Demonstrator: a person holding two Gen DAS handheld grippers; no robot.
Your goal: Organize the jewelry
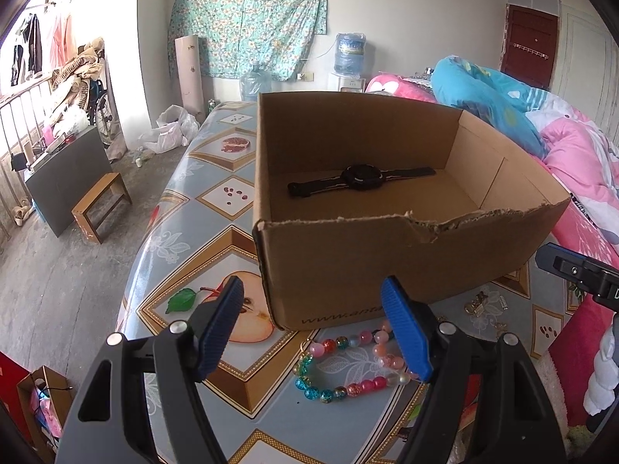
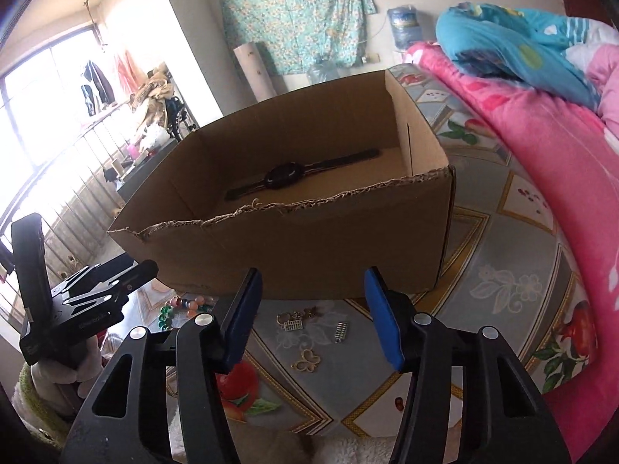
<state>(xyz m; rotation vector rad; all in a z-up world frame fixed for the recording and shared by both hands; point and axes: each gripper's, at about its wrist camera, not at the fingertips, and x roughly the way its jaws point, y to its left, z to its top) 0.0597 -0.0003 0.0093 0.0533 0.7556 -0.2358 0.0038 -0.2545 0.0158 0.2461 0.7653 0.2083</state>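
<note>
While both grippers hang over the near edge of the patterned table (image 2: 503, 282), neither has hold of anything. The left gripper (image 1: 321, 332) has its jaws spread wide, with the beaded bracelet (image 1: 348, 367) lying on the table between and just under them. The right gripper (image 2: 309, 309) is about half open, empty, aimed at the little gold charms: a butterfly charm (image 2: 306, 361), a silver spring-looking piece (image 2: 341, 331) and a gold cluster (image 2: 296, 319), all just in front of the cardboard box (image 2: 309, 255). A black watch (image 2: 286, 176) already lies on the box floor.

My take: the charms are tiny and flat, so I'd come down low, straddle just one, and pinch slowly so it doesn't skate off on that slick cloth. Then lift clear over the torn front rim before letting go.
</note>
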